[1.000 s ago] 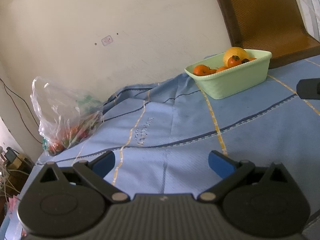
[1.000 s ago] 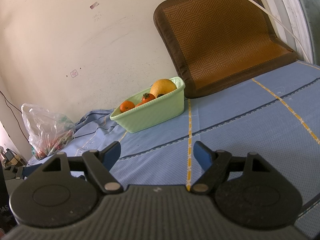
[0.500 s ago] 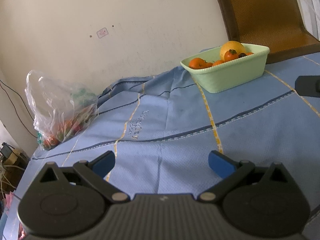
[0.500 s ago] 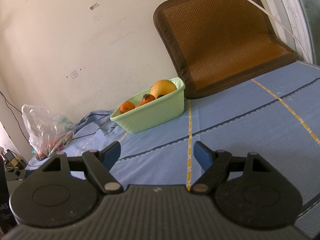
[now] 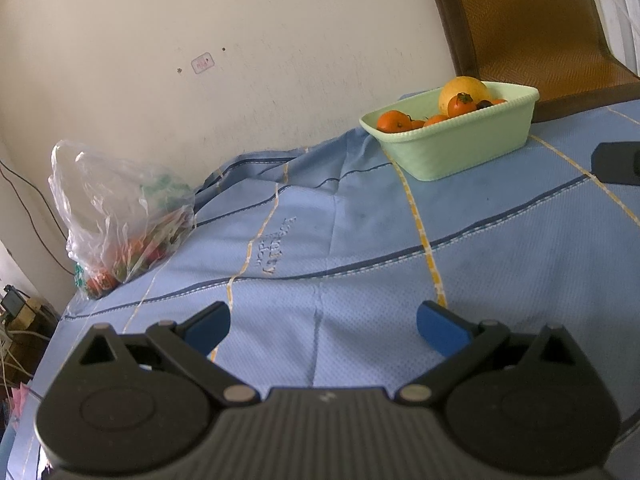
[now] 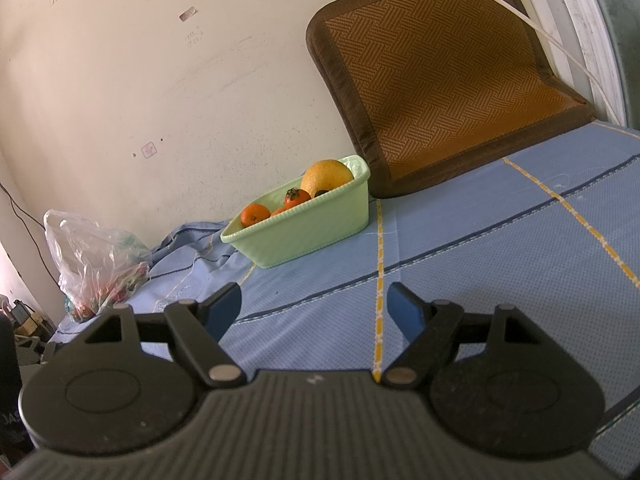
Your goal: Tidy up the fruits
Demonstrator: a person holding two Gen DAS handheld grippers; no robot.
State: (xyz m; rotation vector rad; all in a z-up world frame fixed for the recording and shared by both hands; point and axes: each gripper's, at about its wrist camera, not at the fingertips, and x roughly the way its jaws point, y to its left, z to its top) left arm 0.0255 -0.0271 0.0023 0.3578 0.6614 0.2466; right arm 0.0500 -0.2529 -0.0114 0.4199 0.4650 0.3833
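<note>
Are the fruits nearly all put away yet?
Partly. Some fruit already sits in the green basket, including a big yellow one. Nothing is in hand: the left gripper and right gripper are both open. The plastic bag apparently holds more to sort.

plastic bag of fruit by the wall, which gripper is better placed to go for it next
Probably the left gripper: it is open and empty, and the plastic bag lies nearer on its left. The right gripper, also open, faces the green basket.
</note>
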